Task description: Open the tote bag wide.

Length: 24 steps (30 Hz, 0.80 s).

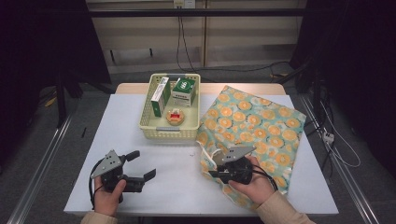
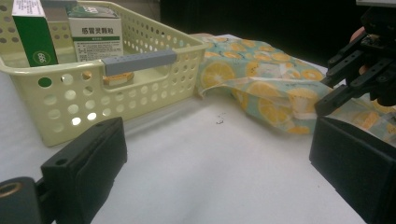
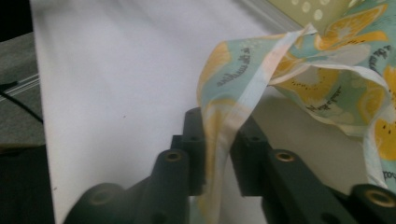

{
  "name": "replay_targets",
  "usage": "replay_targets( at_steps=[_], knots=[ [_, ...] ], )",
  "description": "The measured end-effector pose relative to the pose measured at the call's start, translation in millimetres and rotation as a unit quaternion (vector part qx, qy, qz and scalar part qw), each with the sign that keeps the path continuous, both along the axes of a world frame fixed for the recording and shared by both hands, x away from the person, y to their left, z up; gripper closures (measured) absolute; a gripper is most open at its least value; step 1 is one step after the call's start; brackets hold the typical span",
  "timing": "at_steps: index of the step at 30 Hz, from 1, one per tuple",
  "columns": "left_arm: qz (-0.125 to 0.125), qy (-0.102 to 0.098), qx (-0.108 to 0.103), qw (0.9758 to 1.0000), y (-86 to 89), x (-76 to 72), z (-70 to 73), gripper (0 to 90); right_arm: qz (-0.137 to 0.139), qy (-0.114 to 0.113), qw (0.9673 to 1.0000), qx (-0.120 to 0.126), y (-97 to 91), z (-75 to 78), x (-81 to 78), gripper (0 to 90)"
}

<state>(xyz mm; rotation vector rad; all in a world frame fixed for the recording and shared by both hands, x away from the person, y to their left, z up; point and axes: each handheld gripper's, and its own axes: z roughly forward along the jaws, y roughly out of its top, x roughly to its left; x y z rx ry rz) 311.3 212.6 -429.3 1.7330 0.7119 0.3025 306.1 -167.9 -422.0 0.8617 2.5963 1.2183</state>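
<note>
From the high view, we see the left gripper [image 1: 140,166] at about seven o'clock on the white table [image 1: 177,186], jaws spread wide with nothing between them. Over at five o'clock, the right gripper [image 1: 215,169] sits at the near left edge of the orange-print cloth [image 1: 252,126], which spreads from the centre out to three o'clock. At twelve o'clock stands the pale yellow basket [image 1: 169,130], with two green-and-white boxes [image 1: 183,91] and a small round thing inside, too small for us to name.

Now the left gripper view: we look out between our two black jaws, far apart, bare table between them. The basket [image 2: 93,93] fills ten o'clock, its grey handle facing us. The cloth [image 2: 261,88] lies bunched at two o'clock, and the right gripper [image 2: 327,100] nips its edge at three o'clock.

The right gripper view: we have a folded strip of the cloth [image 3: 233,116] running straight down between the jaws, which stand narrow and close on either side of it, pinching the fabric. The rest of the cloth billows off toward two o'clock, lifted off the table [image 3: 116,84].
</note>
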Motion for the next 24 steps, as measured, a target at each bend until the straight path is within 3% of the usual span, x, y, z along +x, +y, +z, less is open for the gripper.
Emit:
replay_targets(
  at_steps=[2,5,8,14,18,21,24],
  knots=[
    [0.0,-0.001,0.001,1.0,0.2,-0.1,0.0,3.9,-0.001,0.007,1.0,0.007,-2.1,2.1,-0.2,73.6],
    [0.001,0.0,-0.001,1.0,1.1,-0.2,0.4,3.9,0.001,0.004,1.0,0.009,-4.7,6.7,-0.9,78.4],
    [0.001,0.0,-0.001,1.0,1.4,0.0,0.2,4.0,-0.003,0.002,0.9998,0.019,-6.4,11.7,-2.6,64.3],
    [-0.001,0.0,-0.001,1.0,0.8,-0.4,0.3,4.0,0.0,-0.002,1.0,-0.002,-5.8,5.2,-11.3,54.6],
    [0.001,0.002,-0.003,1.0,0.7,-0.2,-0.2,4.0,-0.006,0.004,1.0,-0.002,-9.5,-0.4,-18.2,61.8],
    [0.0,0.002,-0.002,1.0,-0.1,-0.2,-0.2,4.0,-0.006,0.005,0.9999,0.01,-19.7,4.0,-17.9,82.2],
    [-0.001,0.0,0.002,1.0,-0.1,0.4,-0.4,3.9,-0.034,-0.006,0.9985,0.043,-35.5,17.5,-12.1,82.5]
  ],
)
